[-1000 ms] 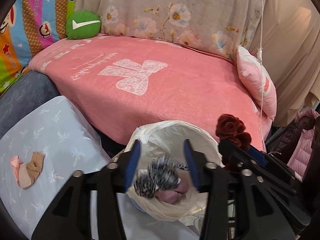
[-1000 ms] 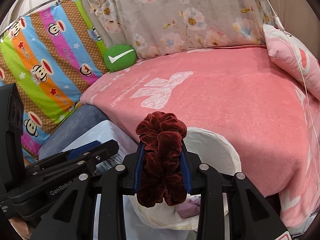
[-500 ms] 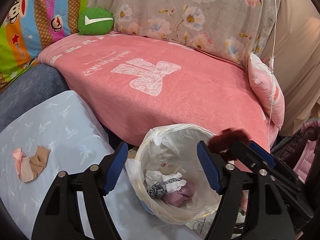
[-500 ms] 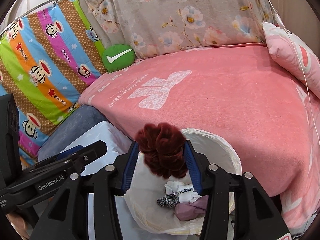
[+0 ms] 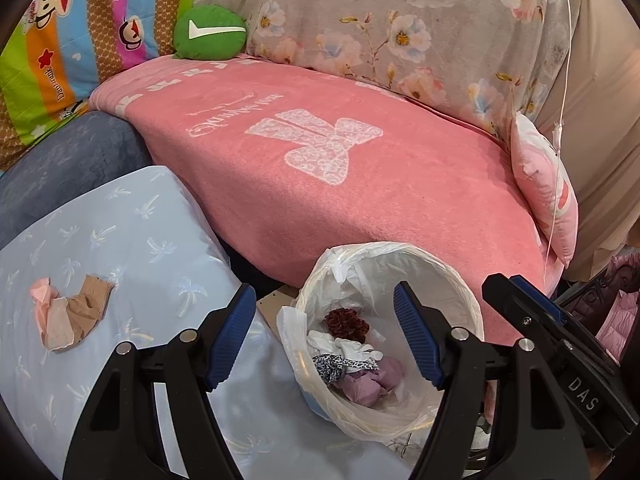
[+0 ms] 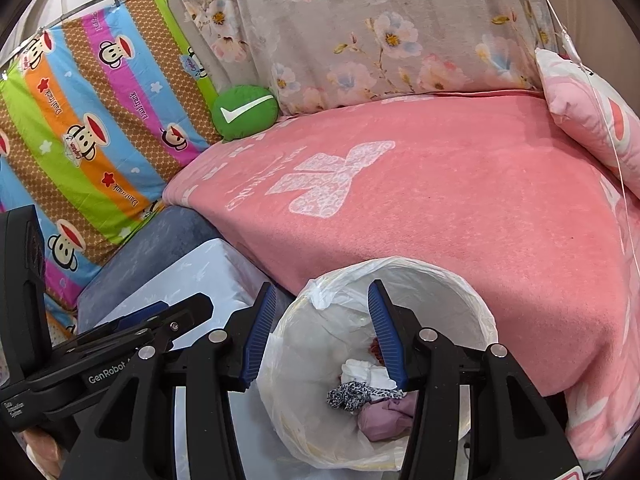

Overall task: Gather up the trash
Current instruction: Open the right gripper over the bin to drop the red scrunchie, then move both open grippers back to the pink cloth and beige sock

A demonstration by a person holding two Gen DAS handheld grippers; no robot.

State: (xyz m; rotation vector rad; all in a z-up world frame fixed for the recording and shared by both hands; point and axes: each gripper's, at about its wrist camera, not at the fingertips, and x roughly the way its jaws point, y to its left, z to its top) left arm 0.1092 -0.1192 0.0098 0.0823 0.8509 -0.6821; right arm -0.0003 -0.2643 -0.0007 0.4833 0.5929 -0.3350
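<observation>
In the right wrist view the dark red scrunchie (image 6: 375, 347) in the lined bin (image 6: 472, 300) is mostly hidden behind one blue pad (image 6: 386, 336) of the right tongs (image 6: 322, 334)

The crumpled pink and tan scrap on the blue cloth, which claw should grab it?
Left. The scrap lies just left of the left claw, which is open and empty. The right claw hangs over the bin, farther off.

Pink blanket (image 5: 400, 184), maroon scrunchie (image 5: 346, 321)
</observation>
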